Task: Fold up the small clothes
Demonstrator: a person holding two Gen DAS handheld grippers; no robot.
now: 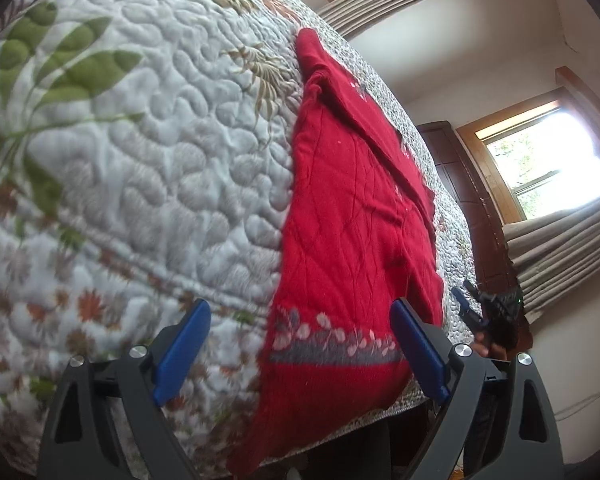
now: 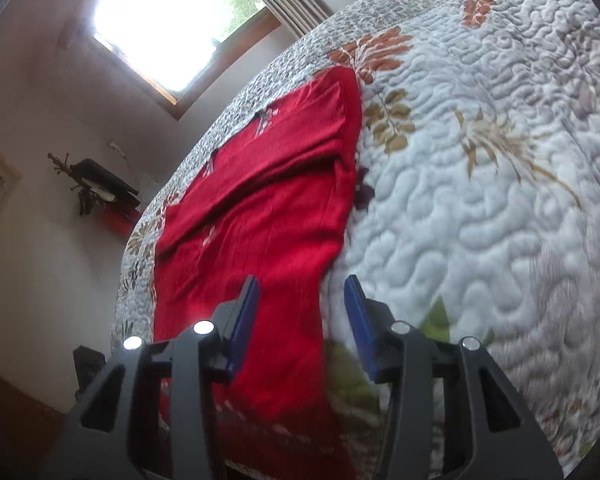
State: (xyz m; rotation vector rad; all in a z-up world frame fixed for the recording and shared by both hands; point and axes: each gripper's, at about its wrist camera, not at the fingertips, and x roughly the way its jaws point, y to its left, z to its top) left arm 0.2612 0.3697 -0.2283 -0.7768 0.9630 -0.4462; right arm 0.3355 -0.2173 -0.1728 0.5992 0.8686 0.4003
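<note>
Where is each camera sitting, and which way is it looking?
Left wrist: sits on the left gripper, jaws open, looking along the red sweater from its patterned hem across the quilt; a hand holding the right gripper shows at far right.
Right wrist: sits on the right gripper, jaws open, looking along the red sweater towards a window; only its own jaws show.
Both share the sweater and the quilt.

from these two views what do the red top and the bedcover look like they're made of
Red top: seems a soft matte knit, possibly wool or acrylic, judging by its fuzzy surface and the woven-in grey and pink hem band. Bedcover: looks like quilted cotton-type fabric, matte, with puffy stitched swirls and printed leaves.
</note>
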